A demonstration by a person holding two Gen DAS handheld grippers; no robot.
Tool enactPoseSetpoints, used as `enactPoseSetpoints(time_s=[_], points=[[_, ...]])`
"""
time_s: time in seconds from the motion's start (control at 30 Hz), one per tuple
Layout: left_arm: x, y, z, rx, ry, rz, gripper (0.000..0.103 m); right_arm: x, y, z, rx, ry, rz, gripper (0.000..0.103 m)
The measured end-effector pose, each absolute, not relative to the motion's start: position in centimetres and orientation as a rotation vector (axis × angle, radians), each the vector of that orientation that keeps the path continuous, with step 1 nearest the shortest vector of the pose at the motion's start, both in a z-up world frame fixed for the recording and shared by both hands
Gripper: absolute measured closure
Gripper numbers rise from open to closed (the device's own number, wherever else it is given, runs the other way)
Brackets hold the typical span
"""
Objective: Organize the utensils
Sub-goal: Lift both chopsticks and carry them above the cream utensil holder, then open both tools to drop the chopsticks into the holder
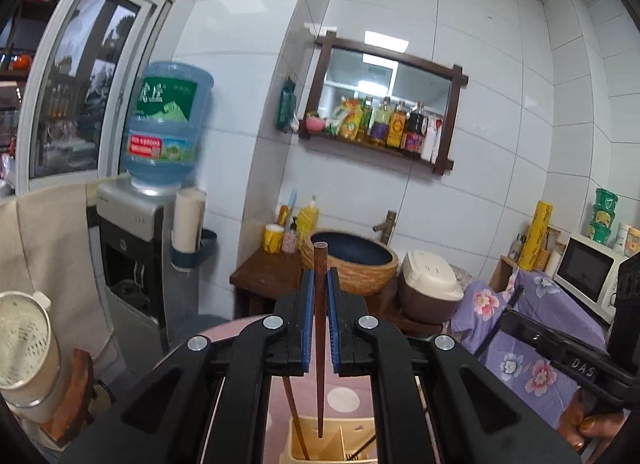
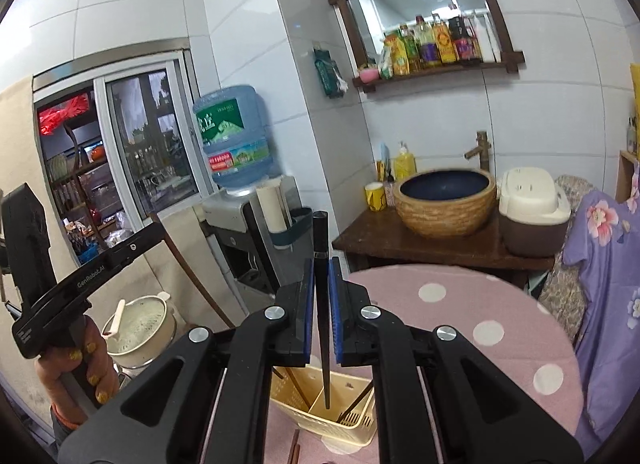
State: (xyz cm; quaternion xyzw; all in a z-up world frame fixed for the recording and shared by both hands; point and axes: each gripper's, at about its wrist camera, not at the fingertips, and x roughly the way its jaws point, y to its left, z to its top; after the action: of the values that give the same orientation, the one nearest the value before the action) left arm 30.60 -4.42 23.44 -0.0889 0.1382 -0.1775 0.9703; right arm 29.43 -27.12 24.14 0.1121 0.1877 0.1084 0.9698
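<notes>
Two chopsticks hang tip-down over the yellow utensil caddy [image 2: 332, 414] on the pink dotted tablecloth [image 2: 480, 328]: the left gripper [image 1: 320, 284] is clamped on a brown chopstick [image 1: 320, 328], the right gripper [image 2: 322, 272] on a black chopstick [image 2: 322, 304]. Each tip should be centred over one compartment and lowered straight, clear of the divider and the utensils already leaning inside, before the jaws part.

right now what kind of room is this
Most likely a small home kitchen or washroom corner: tiled walls, a water dispenser with a big blue bottle, a basin with a tap beside a rice cooker, and a shelf of sauce bottles.
</notes>
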Motion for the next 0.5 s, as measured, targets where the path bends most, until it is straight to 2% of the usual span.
enactPoseSetpoints(time_s=[0.5], points=[[34.3, -5.1, 12.7, -0.237, 0.535, -0.338, 0.096, 31.6, -26.7, 14.6, 0.269, 0.519, 0.164, 0.095]])
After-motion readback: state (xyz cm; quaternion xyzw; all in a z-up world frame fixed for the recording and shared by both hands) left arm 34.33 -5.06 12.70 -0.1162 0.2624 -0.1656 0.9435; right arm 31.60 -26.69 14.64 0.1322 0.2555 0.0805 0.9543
